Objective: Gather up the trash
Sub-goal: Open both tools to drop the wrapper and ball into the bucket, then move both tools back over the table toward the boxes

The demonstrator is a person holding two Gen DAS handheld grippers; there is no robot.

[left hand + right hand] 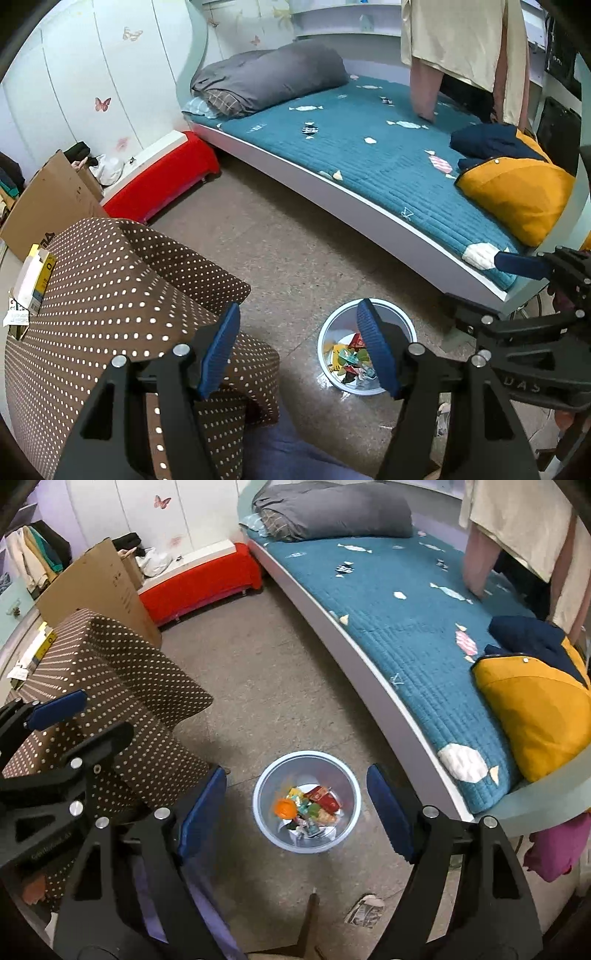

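A pale blue waste bin (266, 794) stands on the floor, holding colourful wrappers (321, 803) and an orange piece (283, 808). My right gripper (297, 771) hangs above it, open, and the bin shows in the gap between its blue pads with nothing held. My left gripper (298, 306) is open and empty too. In the left wrist view the bin (328, 343) lies below and partly behind the right-hand finger (376, 343). Each gripper shows at the edge of the other's view: one finger of the right gripper (517, 264), one finger of the left gripper (59, 705).
A brown polka-dot covered box (110, 686) stands left of the bin, with cardboard (92, 587) and a red bench (199, 579) behind it. A bed with a teal quilt (406, 602) and a yellow and navy jacket (535, 709) runs along the right. A crumpled paper scrap (364, 908) lies on the floor nearby.
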